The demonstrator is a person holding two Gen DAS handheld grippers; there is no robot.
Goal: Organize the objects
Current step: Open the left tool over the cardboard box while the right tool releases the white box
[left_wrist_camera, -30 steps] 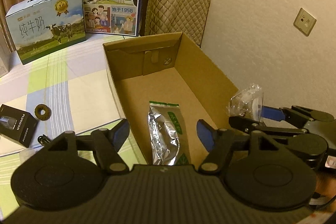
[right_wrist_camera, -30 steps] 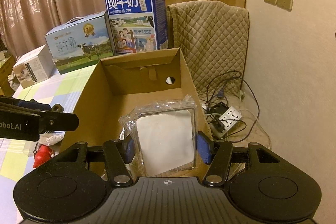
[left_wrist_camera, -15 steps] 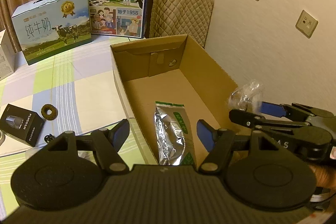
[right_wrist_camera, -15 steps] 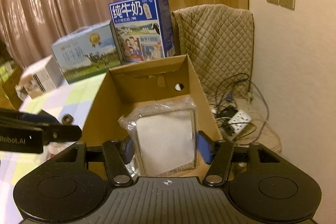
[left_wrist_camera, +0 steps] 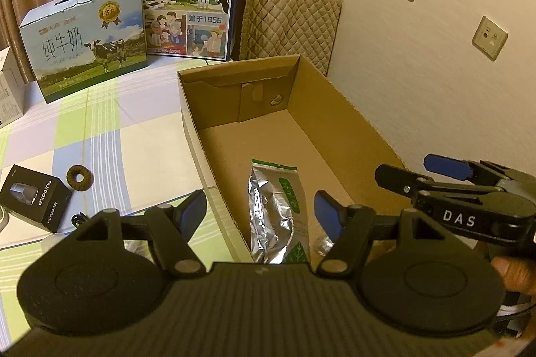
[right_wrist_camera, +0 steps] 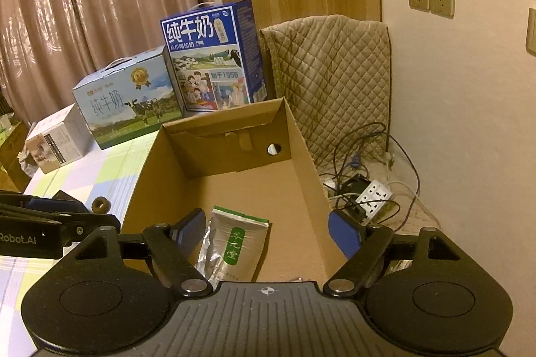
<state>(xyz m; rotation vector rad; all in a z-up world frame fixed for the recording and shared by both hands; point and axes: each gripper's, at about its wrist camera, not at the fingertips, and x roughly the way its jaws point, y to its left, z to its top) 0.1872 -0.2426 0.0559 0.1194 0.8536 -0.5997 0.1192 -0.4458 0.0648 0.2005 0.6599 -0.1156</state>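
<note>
An open cardboard box (left_wrist_camera: 335,95) lies on the checked cloth, and a silver foil pouch (left_wrist_camera: 278,209) with a green label rests on its floor. Over the box's near left rim my left gripper (left_wrist_camera: 260,206) stands open with nothing between its blue pads. In the right wrist view the same box (right_wrist_camera: 150,176) and pouch (right_wrist_camera: 234,243) sit below my right gripper (right_wrist_camera: 266,223), whose jaws are opening, with nothing between them. A scrap of clear wrap (left_wrist_camera: 323,244) shows at the box's near end. The right gripper (left_wrist_camera: 407,167) also reaches over the box's right wall.
Two milk cartons (left_wrist_camera: 187,2) (left_wrist_camera: 83,39) stand behind the box. A black small box (left_wrist_camera: 33,203) and a brown ring (left_wrist_camera: 78,177) lie on the cloth to the left. A quilted chair cover (right_wrist_camera: 328,82) and a power strip with cables (right_wrist_camera: 373,198) sit right of the box.
The right gripper's jaws spread, and the clear-wrapped white packet that they held has dropped from between them. The left gripper stays open and still.
</note>
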